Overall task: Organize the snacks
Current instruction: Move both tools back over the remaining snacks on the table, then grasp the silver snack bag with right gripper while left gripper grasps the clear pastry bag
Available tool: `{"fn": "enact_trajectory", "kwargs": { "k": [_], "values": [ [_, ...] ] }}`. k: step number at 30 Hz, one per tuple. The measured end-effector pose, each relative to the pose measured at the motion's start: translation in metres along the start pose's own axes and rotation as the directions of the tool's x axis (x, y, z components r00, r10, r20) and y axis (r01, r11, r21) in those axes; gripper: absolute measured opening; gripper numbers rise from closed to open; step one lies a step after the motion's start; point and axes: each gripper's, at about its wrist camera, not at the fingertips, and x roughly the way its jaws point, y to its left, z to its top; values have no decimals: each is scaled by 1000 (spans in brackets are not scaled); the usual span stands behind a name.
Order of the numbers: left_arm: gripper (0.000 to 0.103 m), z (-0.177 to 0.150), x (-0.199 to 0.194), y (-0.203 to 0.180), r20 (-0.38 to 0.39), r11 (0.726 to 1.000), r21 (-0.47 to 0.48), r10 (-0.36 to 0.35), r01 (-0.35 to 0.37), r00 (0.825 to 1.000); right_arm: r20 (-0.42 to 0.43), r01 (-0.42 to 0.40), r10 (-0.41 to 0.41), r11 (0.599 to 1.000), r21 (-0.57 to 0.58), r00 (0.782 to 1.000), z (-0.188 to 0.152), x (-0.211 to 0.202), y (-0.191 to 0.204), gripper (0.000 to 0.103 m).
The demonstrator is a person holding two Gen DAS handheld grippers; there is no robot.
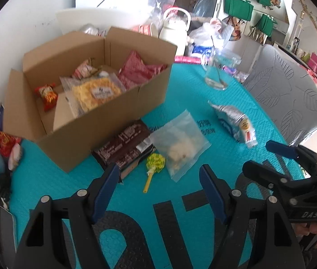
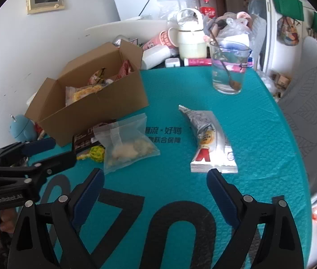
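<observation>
Left wrist: my left gripper (image 1: pixel 158 179) was spread, empty, over the yellow-green lollipop (image 1: pixel 155 162); brown cardboard box (image 1: pixel 86 94) already held packets. Likely next: pinch the stick.

Right wrist: my right gripper (image 2: pixel 156 176) gaped empty near the silver foil pouch (image 2: pixel 210 143); box contents mostly hidden here.

1 box (image 1: pixel 104 132), 4 loose snacks, 1 glass (image 2: pixel 228 67), 2 grippers

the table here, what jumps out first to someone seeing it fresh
The bright teal mat covers the table, and an open cardboard box with snacks already inside stands on its far left part. In front of the box lie loose snacks: a brown packet, a clear bag and a silver packet.
</observation>
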Motion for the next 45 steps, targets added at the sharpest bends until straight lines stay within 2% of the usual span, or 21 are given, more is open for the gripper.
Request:
{"fn": "enact_trajectory", "kwargs": {
  "k": [5, 13, 17, 21, 23, 25, 27, 29, 31, 35, 40, 45],
  "values": [
    [73, -2, 10, 2, -19, 1000, 0, 10, -10, 1000, 9, 19, -18, 999, -31, 1000, 2, 5, -2, 94],
    [73, 5, 15, -2, -6, 1000, -19, 3, -3, 1000, 26, 76, -75, 997, -15, 997, 18, 12, -24, 94],
    [73, 10, 21, -7, -9, 1000, -8, 7, -7, 1000, 11, 104, -104, 994, -30, 995, 30, 24, -36, 94],
    [73, 18, 25, -10, -9, 1000, 9, 13, -13, 1000, -17, 95, -95, 995, -29, 995, 39, 40, -48, 93],
    [73, 22, 27, -12, -10, 1000, 23, 19, -18, 1000, -36, 91, -93, 995, -44, 995, 42, 50, -52, 81],
    [73, 28, 31, -13, -16, 999, 30, 22, -22, 1000, -62, 83, -86, 995, -55, 994, 43, 59, -54, 76],
    [73, 33, 34, -15, -18, 999, 41, 18, -17, 1000, -84, 42, -45, 998, -41, 995, 42, 67, -58, 71],
    [73, 40, 38, -17, -19, 998, 63, 16, -14, 1000, -94, 10, -13, 999, -32, 995, 39, 73, -60, 53],
    [73, 45, 42, -21, -30, 996, 89, -2, 5, 1000, -103, 10, -14, 999, -35, 995, 37, 78, -62, 44],
    [73, 51, 52, -27, -58, 991, 135, -11, 19, 998, -88, -14, 12, 1000, -26, 996, 31, 75, -65, 43],
    [73, 53, 62, -41, -67, 970, 242, 8, 8, 998, -69, -39, 39, 999, -5, 997, 23, 67, -72, 43],
    [73, 58, 80, -44, -122, 966, 256, 6, 26, 992, -71, -89, 89, 996, 2, 994, 20, 63, -79, 43]
  ]
}}
